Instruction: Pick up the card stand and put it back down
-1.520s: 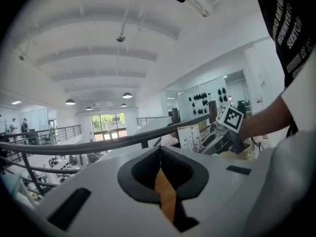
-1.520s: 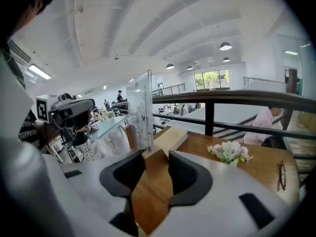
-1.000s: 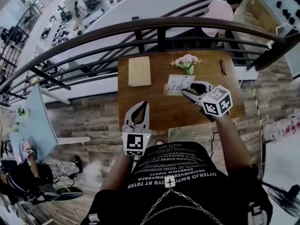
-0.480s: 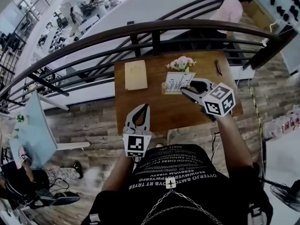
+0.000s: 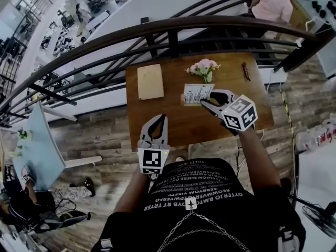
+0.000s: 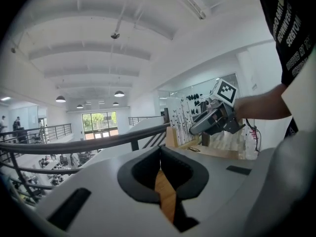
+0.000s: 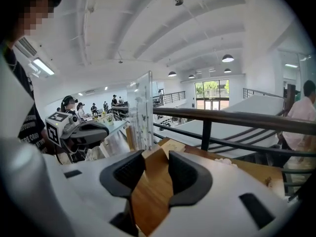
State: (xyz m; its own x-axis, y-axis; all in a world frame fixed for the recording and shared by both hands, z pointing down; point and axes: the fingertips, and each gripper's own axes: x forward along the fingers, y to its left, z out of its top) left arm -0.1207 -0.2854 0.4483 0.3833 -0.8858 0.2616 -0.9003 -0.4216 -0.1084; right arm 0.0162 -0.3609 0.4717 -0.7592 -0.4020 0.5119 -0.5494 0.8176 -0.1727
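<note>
Plainly, the card stand (image 5: 196, 93) is set on the tabletop (image 5: 173, 122) just left of the right claw (image 5: 206, 98), edge-on to it. That claw's jaws are spread and empty. The left claw (image 5: 161, 118), closed on nothing, is seen nearer, well apart.

This looks like an open-plan office seen from a mezzanine. A dark metal railing (image 5: 173, 28) runs along the far edge of a small wooden table (image 5: 157, 114). Below it, a lower floor holds rows of desks (image 5: 65, 22) with people (image 7: 68, 104) at work. Pendant lamps (image 7: 227, 58) hang from a white ribbed ceiling (image 6: 98, 43).
</note>
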